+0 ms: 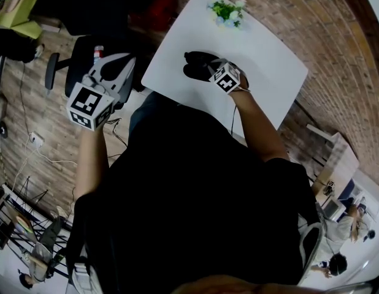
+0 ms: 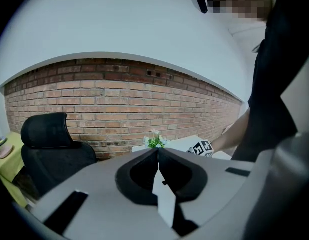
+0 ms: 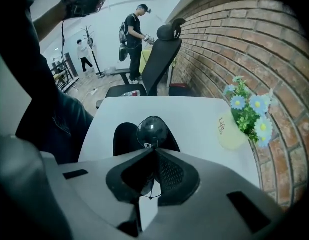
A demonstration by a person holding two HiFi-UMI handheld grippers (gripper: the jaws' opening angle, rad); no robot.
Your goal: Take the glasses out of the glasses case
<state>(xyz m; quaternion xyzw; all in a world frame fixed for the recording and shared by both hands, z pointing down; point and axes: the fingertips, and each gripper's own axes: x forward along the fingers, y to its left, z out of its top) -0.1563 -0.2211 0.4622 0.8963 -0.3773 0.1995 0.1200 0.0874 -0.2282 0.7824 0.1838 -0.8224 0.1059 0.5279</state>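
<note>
On the white rectangular table, the black glasses case is seen just beneath the right gripper. The dark round-lensed glasses are clamped by their thin frame between that gripper's jaws, one lens being shown above the case. The left gripper is held in the air off the table's left edge, jaws pressed together with nothing between them. A yellow pot of blue and white flowers is placed near the brick wall.

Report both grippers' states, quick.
Left gripper: closed, nothing between its jaws.
Right gripper: closed on the glasses.
</note>
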